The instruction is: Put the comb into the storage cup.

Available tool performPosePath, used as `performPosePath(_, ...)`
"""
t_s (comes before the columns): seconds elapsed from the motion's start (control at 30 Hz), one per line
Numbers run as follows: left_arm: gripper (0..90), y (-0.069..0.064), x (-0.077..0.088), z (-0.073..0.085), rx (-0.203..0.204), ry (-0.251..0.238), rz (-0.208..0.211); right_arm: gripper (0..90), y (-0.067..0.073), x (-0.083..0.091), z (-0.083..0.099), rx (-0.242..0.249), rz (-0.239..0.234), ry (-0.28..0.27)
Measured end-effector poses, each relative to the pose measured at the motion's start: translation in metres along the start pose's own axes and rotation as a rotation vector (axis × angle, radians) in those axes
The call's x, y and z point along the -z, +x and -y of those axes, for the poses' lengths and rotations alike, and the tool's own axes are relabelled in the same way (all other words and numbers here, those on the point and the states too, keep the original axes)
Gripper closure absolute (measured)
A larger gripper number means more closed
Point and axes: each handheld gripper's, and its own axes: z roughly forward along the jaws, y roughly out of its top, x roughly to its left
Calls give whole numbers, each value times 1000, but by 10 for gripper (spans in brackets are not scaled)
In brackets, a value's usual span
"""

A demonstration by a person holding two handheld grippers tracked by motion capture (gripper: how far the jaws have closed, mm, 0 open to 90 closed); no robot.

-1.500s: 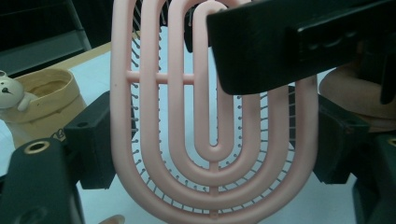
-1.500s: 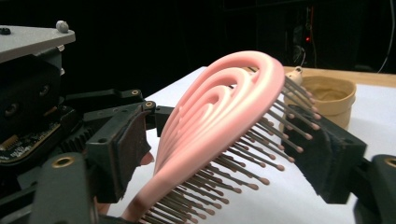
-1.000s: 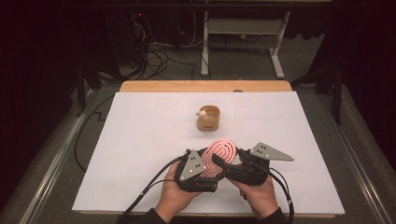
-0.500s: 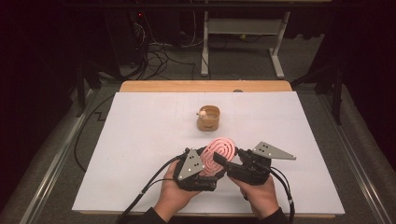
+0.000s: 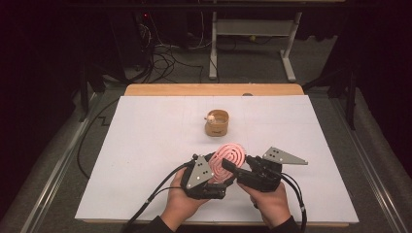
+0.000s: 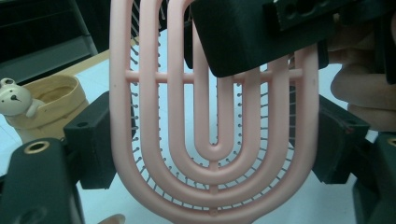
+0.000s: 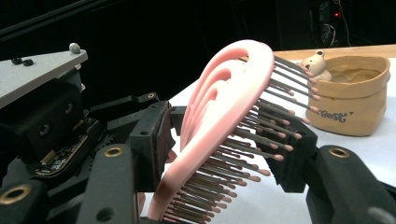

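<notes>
Your left gripper [image 5: 214, 182] clamps the pink brush [image 5: 228, 159]; your right gripper [image 5: 232, 167], jaws just closing around it, could bend its bristles [image 7: 261, 154]

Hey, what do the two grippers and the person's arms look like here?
Both the left gripper and the right gripper are blocky black units with black jaws. Each carries a grey three-cornered plate dotted with small studs and trails black cables toward the table's near edge. Brass-coloured rings sit in the jaw arms. Dark sleeves show at the wrists.
</notes>
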Motion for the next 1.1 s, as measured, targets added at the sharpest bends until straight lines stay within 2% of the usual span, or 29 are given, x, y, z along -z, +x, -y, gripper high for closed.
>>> performPosePath(0.53,182,0,-1,-1,-8,7,-8,508,0,1,-1,-16,-16,0)
performPosePath(1.1,183,-4,-1,-5,-59,27,-65,599,2,6,-5,-55,-17,-15)
